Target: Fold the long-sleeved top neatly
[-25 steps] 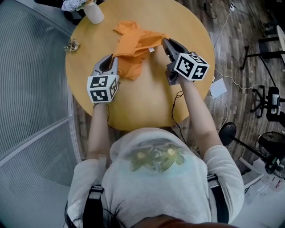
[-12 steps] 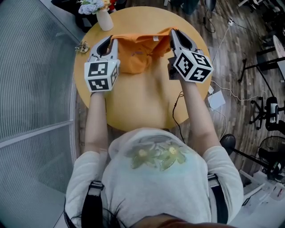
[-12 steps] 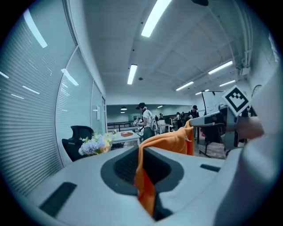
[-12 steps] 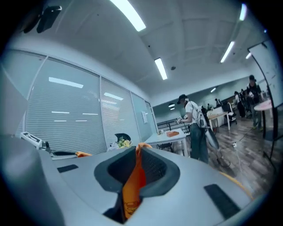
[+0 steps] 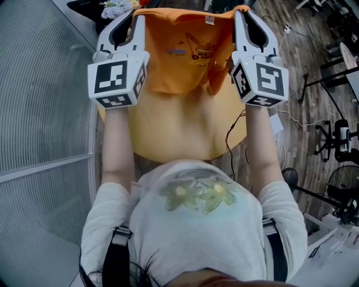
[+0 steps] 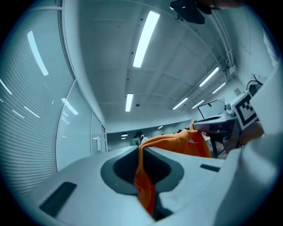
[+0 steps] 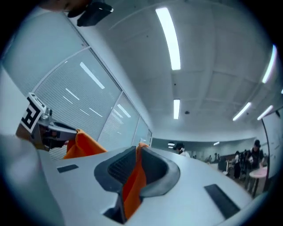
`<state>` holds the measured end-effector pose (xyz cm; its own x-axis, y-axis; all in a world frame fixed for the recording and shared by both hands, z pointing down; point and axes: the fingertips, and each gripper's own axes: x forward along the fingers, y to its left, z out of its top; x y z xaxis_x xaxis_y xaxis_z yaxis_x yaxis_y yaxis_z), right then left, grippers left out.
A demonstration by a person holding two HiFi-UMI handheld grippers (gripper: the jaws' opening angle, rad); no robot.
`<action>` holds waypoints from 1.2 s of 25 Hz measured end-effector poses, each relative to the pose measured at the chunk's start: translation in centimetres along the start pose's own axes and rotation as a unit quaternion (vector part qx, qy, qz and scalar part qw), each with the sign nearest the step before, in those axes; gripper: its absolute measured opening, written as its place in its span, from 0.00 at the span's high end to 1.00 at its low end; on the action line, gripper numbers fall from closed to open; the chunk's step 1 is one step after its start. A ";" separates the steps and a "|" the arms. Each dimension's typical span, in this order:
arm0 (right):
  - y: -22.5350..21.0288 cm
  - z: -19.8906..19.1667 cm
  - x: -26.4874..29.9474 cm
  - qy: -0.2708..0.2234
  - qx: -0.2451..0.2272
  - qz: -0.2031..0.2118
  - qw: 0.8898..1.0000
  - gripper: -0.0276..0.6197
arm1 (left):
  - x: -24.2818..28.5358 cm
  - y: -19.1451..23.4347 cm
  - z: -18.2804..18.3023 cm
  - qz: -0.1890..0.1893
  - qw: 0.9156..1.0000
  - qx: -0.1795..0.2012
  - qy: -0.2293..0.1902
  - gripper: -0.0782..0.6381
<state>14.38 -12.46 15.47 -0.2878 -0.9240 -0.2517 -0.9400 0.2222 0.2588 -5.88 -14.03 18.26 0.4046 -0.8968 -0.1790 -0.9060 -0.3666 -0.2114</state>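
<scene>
Change: the top [image 5: 185,50] has been raised off the table [image 5: 179,134], where it lay crumpled a second ago, and is now stretched wide.
Left gripper [image 5: 133,17]: clamped on the cloth at the top's left shoulder.
Right gripper [image 5: 240,15]: clamped on the right shoulder.
Top's place: hung between both grippers, over the table's far part.
Meaning: judged shaken out for laying flat; no fold made yet.

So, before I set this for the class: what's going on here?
A person holds a gripper in each hand. The left gripper and the right gripper are each shut on the upper edge of the orange top. It hangs spread out between them above the round table, with its printed side toward the person. No fold shows in it yet.
</scene>
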 end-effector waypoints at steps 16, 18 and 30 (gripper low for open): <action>2.2 -4.1 -6.6 0.100 -0.083 0.033 0.991 0.88 | -4.9 -4.4 -4.9 -0.066 0.990 -0.014 0.125 0.85; 3.2 -6.4 -7.9 0.123 -0.072 0.046 0.989 0.87 | -6.1 -5.0 -7.3 -0.072 0.986 -0.030 0.145 0.85; 6.2 -11.9 -8.0 0.183 -0.056 0.099 0.976 0.87 | -6.6 -4.1 -12.3 -0.068 0.977 -0.054 0.194 0.85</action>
<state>13.03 -7.40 30.23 -0.3569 -0.9205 0.1592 -0.8412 0.3908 0.3737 -6.34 -9.60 32.11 0.4639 -0.8568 0.2250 -0.8636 -0.4940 -0.1008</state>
